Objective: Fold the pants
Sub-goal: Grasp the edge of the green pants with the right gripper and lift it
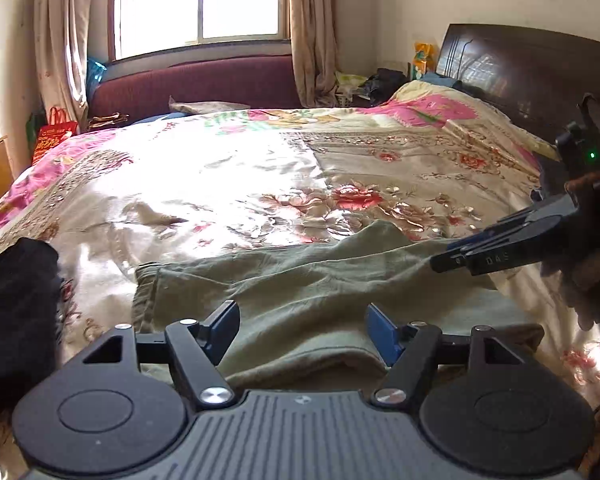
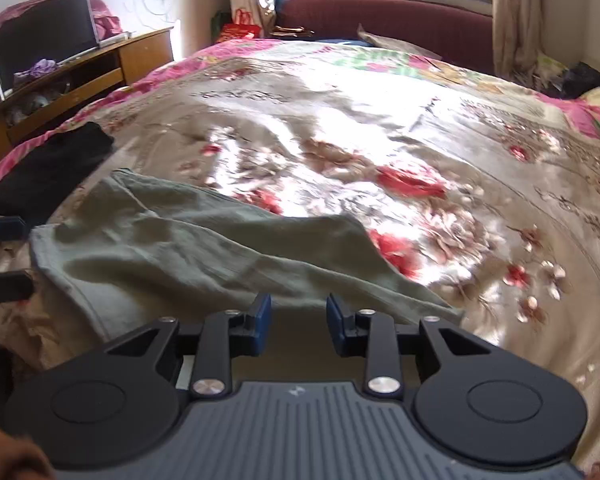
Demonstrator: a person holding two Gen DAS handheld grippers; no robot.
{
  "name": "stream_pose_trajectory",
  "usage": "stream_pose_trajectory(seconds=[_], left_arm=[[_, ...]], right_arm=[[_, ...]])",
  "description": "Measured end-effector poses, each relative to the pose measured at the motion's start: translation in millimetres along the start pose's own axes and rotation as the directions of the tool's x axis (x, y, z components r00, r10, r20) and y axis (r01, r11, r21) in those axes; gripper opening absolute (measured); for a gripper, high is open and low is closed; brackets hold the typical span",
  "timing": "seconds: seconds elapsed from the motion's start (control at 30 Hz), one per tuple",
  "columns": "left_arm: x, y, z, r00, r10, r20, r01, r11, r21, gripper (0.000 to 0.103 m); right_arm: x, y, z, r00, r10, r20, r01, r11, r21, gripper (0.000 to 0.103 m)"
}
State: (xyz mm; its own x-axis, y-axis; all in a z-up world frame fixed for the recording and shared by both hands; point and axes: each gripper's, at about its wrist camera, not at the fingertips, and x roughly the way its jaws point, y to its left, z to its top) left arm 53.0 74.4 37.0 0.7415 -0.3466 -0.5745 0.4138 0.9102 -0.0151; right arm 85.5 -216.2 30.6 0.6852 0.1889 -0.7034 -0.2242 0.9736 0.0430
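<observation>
Folded black garment [image 2: 48, 168] at far left on the shiny floral satin bedspread [image 2: 380, 128], crumpled olive-green cotton pants [image 2: 188, 248] lying near centre, left gripper [image 1: 302, 334] released above them, right gripper [image 2: 298, 326] released at their right edge.

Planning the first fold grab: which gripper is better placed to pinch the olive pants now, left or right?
Left, probably. The left gripper is open with the olive pants directly between and ahead of its fingers. The right gripper, also open, sits at the cloth's near edge, off toward one end.
</observation>
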Motion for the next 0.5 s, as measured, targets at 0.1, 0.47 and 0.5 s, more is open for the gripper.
stream_pose_trajectory(seconds=[0.1,0.47,0.5], left_arm=[[42,1,3,0.992,0.024,-0.124,-0.025,1.000,-0.006,0.083],[43,-26,5,0.982,0.117,-0.151,-0.096,0.986,0.139,0.084],[44,-29,8,0.982,0.105,-0.158,-0.083,0.986,0.144,0.084]], right_arm=[[26,-40,-13,0.995,-0.070,-0.070,0.078,0.990,0.120,0.028],[-21,-102,-69,0.995,0.092,-0.028,-0.065,0.861,0.504,0.033],[-19,-104,-73,0.993,0.111,-0.027,-0.080,0.847,0.525,0.033]])
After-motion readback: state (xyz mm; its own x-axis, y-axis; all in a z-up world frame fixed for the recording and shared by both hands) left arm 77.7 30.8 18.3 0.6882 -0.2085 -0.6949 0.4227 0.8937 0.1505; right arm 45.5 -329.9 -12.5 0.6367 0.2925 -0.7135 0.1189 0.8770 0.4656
